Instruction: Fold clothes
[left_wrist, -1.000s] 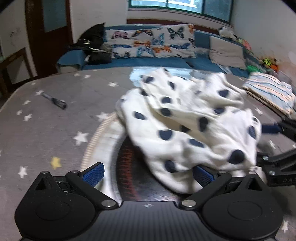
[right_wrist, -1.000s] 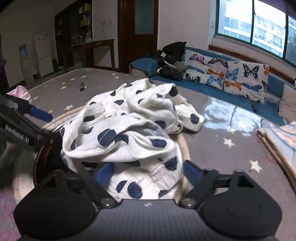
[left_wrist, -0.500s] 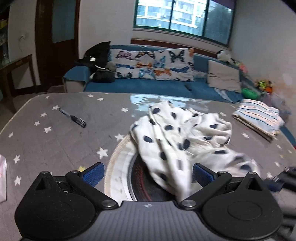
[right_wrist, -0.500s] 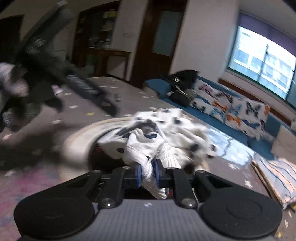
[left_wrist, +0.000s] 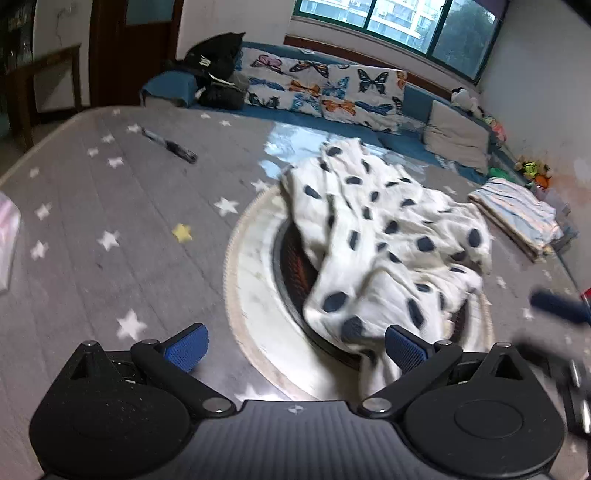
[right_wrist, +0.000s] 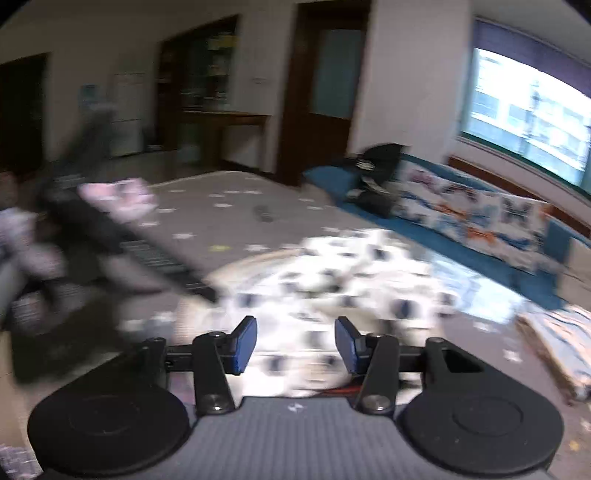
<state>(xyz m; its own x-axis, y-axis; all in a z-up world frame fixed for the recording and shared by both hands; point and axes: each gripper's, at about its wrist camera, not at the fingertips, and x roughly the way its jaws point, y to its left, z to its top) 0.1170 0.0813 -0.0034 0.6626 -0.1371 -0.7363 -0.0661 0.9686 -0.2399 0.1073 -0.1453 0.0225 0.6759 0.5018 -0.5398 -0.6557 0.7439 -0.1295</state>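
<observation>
A grey star-printed table (left_wrist: 92, 206) is spread wide, and on a round woven mat (left_wrist: 255, 295) near its middle the white dotted garment (left_wrist: 388, 240) is heaped, its long axis running from the near right corner away toward the butterfly-cushioned sofa (left_wrist: 332, 92). The left gripper (left_wrist: 295, 349) is held wide apart and empty, the garment's near hem lying just inside its right finger (left_wrist: 404, 349). The right gripper (right_wrist: 295, 343) is seen part-spread with its jaws opening, blurred cloth lying beyond them and apparently ungripped, so neither is judged clearly nearer.
</observation>
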